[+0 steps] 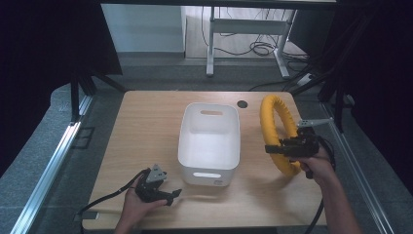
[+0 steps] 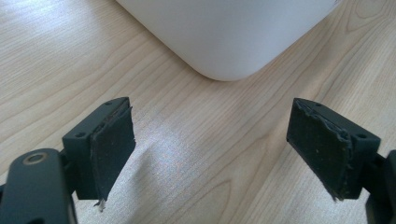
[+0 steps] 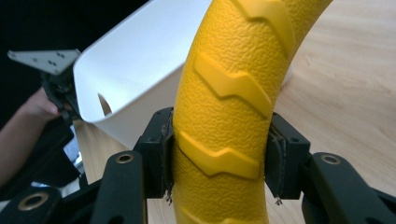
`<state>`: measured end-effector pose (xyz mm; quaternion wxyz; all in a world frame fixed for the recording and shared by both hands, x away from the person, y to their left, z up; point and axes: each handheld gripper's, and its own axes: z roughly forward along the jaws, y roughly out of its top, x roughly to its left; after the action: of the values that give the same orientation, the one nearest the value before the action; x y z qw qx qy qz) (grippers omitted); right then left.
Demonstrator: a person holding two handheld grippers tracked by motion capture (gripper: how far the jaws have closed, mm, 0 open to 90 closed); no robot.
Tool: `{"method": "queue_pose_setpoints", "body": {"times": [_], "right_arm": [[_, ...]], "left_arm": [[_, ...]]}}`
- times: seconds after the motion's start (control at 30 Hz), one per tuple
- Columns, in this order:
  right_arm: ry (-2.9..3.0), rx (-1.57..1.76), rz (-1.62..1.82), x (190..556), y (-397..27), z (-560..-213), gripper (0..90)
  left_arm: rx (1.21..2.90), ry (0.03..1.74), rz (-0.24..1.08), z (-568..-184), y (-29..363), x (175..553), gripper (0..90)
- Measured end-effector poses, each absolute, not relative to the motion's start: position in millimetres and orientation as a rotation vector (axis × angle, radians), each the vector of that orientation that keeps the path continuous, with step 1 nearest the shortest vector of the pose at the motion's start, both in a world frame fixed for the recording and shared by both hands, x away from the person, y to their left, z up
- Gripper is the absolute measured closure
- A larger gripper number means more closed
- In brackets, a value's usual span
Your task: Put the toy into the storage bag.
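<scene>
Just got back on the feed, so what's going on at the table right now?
A person works with two handheld grippers. The right gripper is shut on a yellow ring beside the white bin, holding it up on edge. The left gripper sits open near the bin's front corner, holding nothing.

My way across the table [image 1: 146, 126] is blocked mid-table by the bin [image 1: 209, 141]; bare wood lies along its left edge.
</scene>
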<state>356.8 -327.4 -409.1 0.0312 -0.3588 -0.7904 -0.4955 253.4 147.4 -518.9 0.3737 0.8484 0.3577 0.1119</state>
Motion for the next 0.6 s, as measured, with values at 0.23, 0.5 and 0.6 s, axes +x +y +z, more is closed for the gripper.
{"method": "queue_pose_setpoints", "body": {"times": [0.23, 0.5, 0.6], "right_arm": [[-2.380, -1.084, -1.648, 356, -331, -399, 50.5], [-2.324, -1.025, -1.761, 351, -326, -389, 50.2], [-2.309, -1.011, -1.810, 349, -324, -387, 50.2]], "left_arm": [[2.172, 0.917, 0.285, -519, 147, 253, 15.3], [2.174, 0.913, 0.289, -518, 148, 253, 15.3], [2.179, 0.913, 0.287, -518, 148, 253, 15.3]]}}
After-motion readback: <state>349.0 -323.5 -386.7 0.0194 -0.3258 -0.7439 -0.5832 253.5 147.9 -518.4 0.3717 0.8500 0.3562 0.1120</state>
